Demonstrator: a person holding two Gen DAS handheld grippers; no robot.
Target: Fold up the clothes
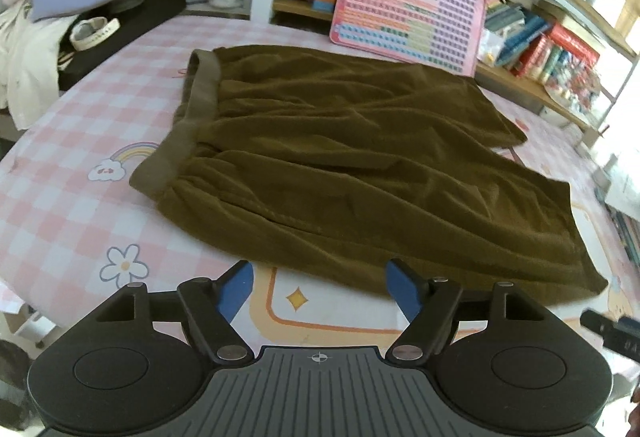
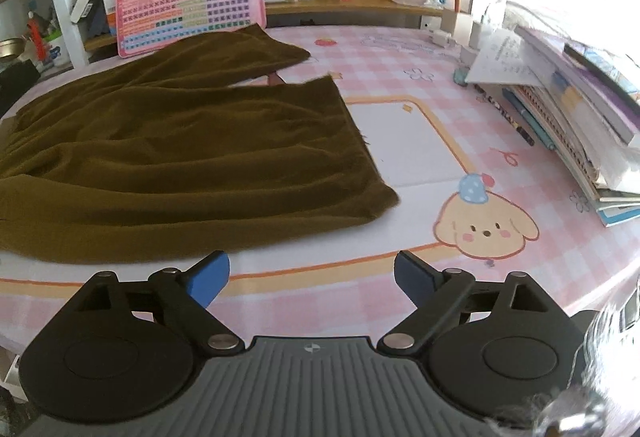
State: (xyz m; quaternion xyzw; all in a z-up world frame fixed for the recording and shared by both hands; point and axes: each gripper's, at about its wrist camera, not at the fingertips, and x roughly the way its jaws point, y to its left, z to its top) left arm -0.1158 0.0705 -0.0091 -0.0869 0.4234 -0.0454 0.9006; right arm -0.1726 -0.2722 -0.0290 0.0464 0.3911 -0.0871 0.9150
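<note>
Olive-brown shorts point(image 1: 352, 157) lie flat on the worktop point(image 1: 72, 173), which is covered by a pink checked cloth printed with flowers, a rainbow and a cartoon puppy point(image 2: 486, 225). The waistband point(image 1: 188, 117) lies toward the left in the left wrist view, and the two legs run off to the right; in the right wrist view the leg ends lie slightly apart, the nearer one over the cloth's white panel. The left tongs point(image 1: 320, 287) hang just off the near edge of the shorts, spread wide, blue pads point(image 1: 236, 289) clear of the fabric, nothing between them. The right tongs point(image 2: 312, 277) are spread as well, empty, over bare cloth near the corner of the near leg and not touching it. A pink keyboard toy point(image 1: 408, 9) leans against the bookshelf point(image 1: 560, 49) beyond the shorts. A stack of books point(image 2: 580, 109) and papers sits at the worktop's right side. To the far left lie a white watch point(image 1: 94, 31) on a dark item and some pale clothing.
</note>
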